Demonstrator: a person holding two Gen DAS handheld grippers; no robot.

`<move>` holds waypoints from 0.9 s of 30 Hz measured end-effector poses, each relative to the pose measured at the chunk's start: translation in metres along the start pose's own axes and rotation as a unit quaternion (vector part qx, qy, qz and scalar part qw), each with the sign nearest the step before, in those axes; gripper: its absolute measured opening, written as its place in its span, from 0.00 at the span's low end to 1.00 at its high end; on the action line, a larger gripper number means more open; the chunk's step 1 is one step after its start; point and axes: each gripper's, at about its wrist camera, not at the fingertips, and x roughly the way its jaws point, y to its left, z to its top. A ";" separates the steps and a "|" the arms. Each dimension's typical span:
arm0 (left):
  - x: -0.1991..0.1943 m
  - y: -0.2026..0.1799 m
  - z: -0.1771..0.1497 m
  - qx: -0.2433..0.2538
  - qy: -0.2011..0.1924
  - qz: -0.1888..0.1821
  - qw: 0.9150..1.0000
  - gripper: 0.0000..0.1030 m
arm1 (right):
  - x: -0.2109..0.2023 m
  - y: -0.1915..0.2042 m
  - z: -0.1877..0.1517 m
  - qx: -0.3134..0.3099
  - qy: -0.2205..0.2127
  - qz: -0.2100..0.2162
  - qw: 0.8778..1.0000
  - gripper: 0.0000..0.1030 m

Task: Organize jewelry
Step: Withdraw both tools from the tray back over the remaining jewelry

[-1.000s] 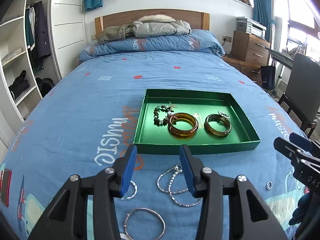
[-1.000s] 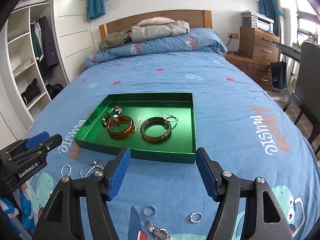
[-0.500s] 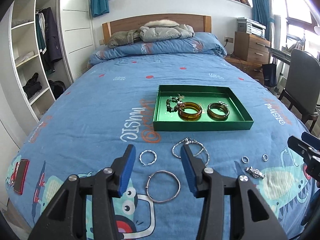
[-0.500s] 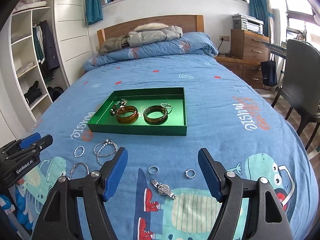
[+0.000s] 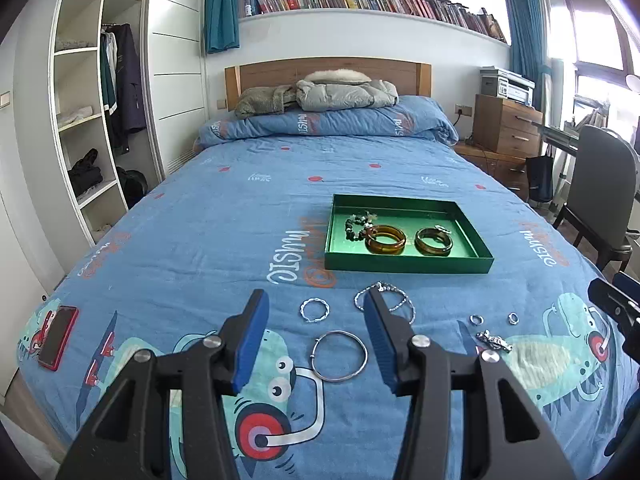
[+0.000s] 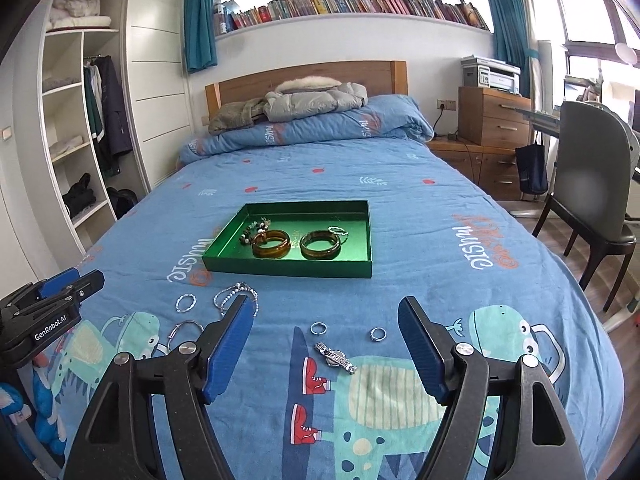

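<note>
My left gripper (image 5: 314, 334) hangs over the near end of the bed (image 5: 224, 216) with its blue fingers (image 5: 250, 334) spread moderately, gripping nothing and touching nothing; between them I see a twisted ring (image 5: 315, 309) and, nearer me, a thin bangle (image 5: 339, 356) lying flat on the cover. My right gripper (image 6: 326, 346) is spread wider, also empty and clear of the cover, and between its fingers (image 6: 230, 344) lie two small rings (image 6: 318, 328), side by side, with a watch (image 6: 335, 357) just beside them on my side. The watch lies flat, its long axis running diagonally from upper left to lower right in the right view, one end toward the rings. A beaded chain (image 5: 386, 296) lies in loose loops between the loose pieces and the tray (image 5: 408, 266), partly hidden by my left gripper's right finger. The green tray sits further up the bed, its long side running across my view, and holds two amber bangles (image 5: 385, 239) side by side, both flat, a dark bead bracelet (image 5: 357, 224) touching the left bangle, and a small silver piece (image 5: 441, 229) at the right bangle's far edge. A red phone (image 5: 58, 337) lies flat near the left edge of the bed, well apart from the jewelry, its long axis pointing roughly up the bed
</note>
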 end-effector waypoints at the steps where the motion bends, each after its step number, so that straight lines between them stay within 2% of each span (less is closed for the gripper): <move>1: -0.003 0.001 0.000 0.000 -0.003 0.001 1.000 0.46 | -0.004 0.001 0.000 0.000 -0.003 0.000 1.000 0.73; 21: -0.051 0.015 -0.013 -0.010 -0.036 0.001 0.999 0.47 | -0.057 0.012 -0.006 -0.004 -0.045 0.008 0.999 0.73; 27: -0.055 0.019 -0.017 -0.012 -0.040 0.005 0.999 0.47 | -0.063 0.017 -0.010 -0.014 -0.044 0.009 0.999 0.73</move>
